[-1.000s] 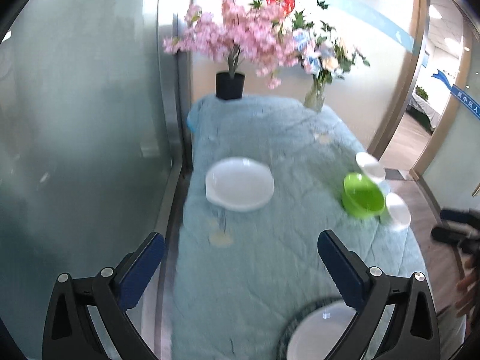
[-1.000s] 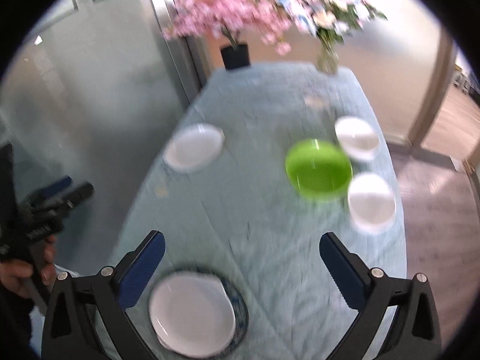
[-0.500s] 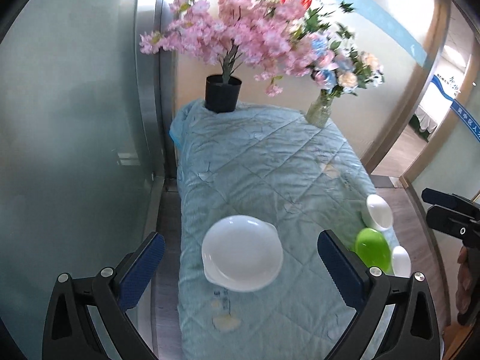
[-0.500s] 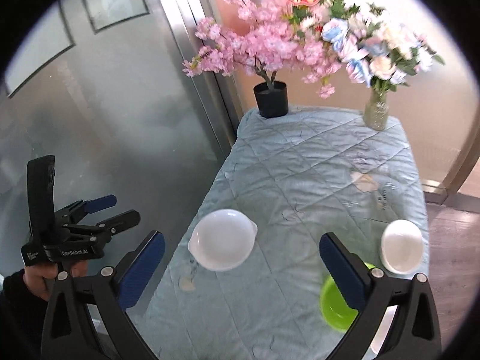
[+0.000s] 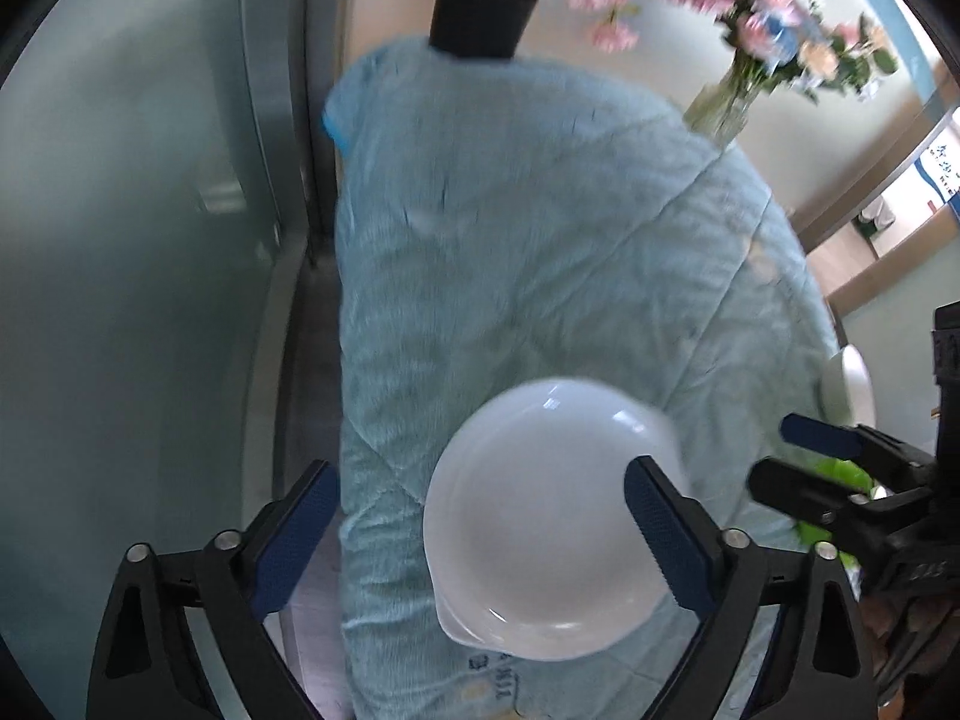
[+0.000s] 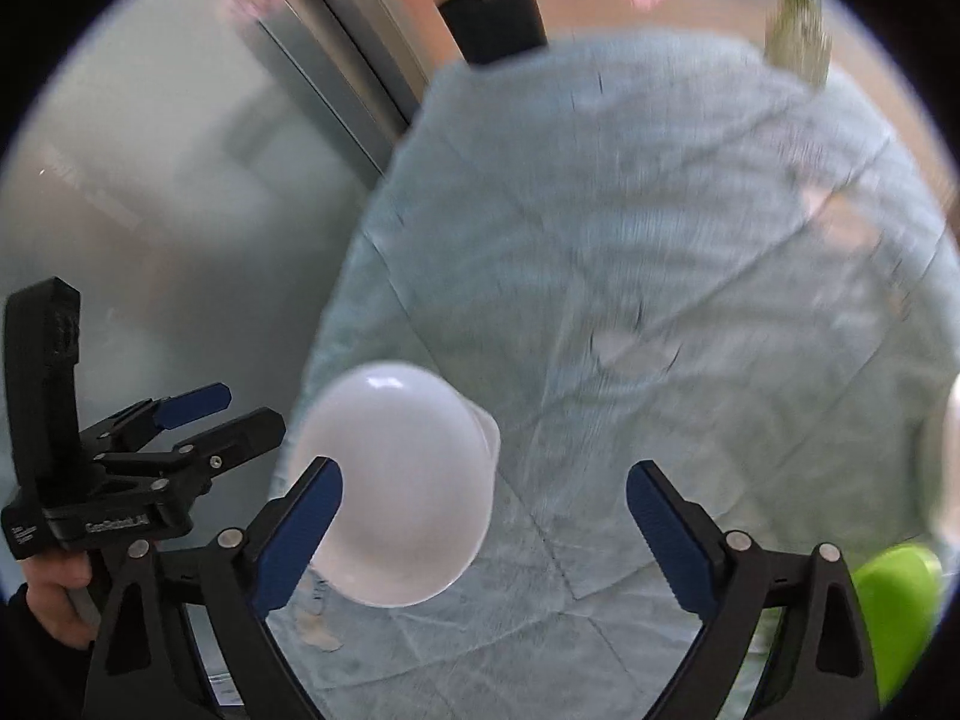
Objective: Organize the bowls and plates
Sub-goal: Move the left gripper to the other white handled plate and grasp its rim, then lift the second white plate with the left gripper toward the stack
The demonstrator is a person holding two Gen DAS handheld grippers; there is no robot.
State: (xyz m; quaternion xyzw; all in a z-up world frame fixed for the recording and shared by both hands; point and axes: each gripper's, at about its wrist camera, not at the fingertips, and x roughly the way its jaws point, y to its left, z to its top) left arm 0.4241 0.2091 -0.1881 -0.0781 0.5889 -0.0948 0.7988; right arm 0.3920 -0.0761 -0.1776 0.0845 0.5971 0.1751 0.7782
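black pot, glass vase (blurred), quilt

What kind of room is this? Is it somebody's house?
Probably not a house; it looks more like an office or lobby. There are frosted glass walls and a doorway with a printed sign. A table under a quilted blue cloth holds a white dish and flowers.

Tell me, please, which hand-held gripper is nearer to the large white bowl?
Left. The left hand-held gripper is open with the large white bowl partly between its fingers; the right hand-held gripper, also open, sits off to the bowl's right.
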